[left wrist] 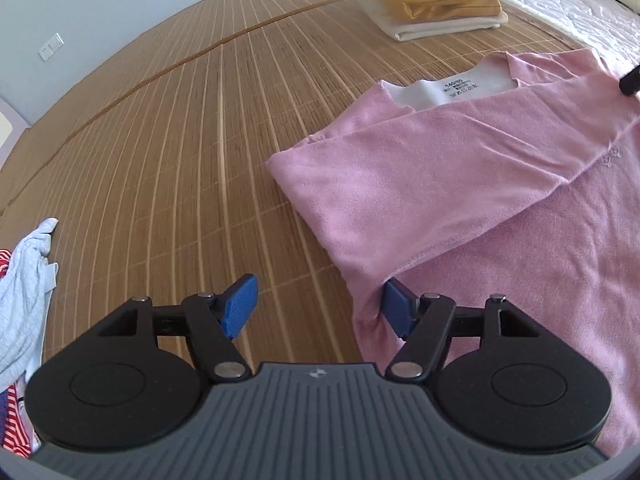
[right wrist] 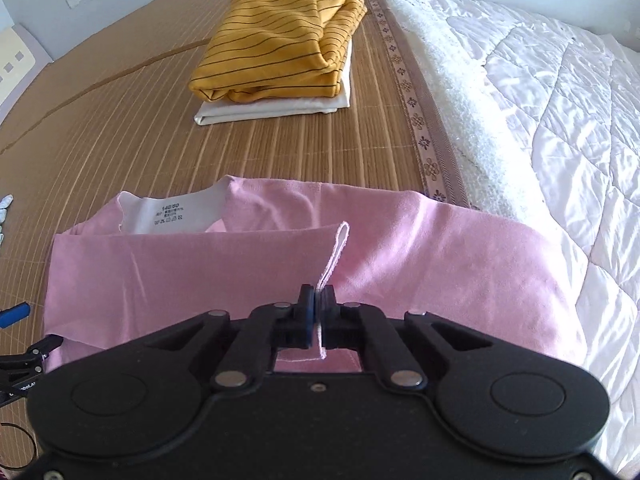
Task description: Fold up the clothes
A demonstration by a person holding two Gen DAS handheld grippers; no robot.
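Observation:
A pink fleece top [left wrist: 460, 200] lies on the bamboo mat [left wrist: 180, 140], one sleeve folded across its front, its white neck label facing up. My left gripper [left wrist: 318, 306] is open at the top's left edge; its right blue pad [left wrist: 396, 308] touches the fabric while the left pad hovers over bare mat. In the right wrist view the same pink top [right wrist: 200, 268] fills the middle. My right gripper [right wrist: 318, 300] is shut on a thin edge of the pink fabric, which sticks up between the pads. The left gripper's blue pad [right wrist: 14, 315] shows at that view's left edge.
A folded yellow striped garment [right wrist: 280, 36] rests on a folded white one [right wrist: 276, 110] at the far side of the mat. A white quilt [right wrist: 540, 140] lies to the right. Loose pale blue and red-striped clothes [left wrist: 24, 304] are heaped at the left.

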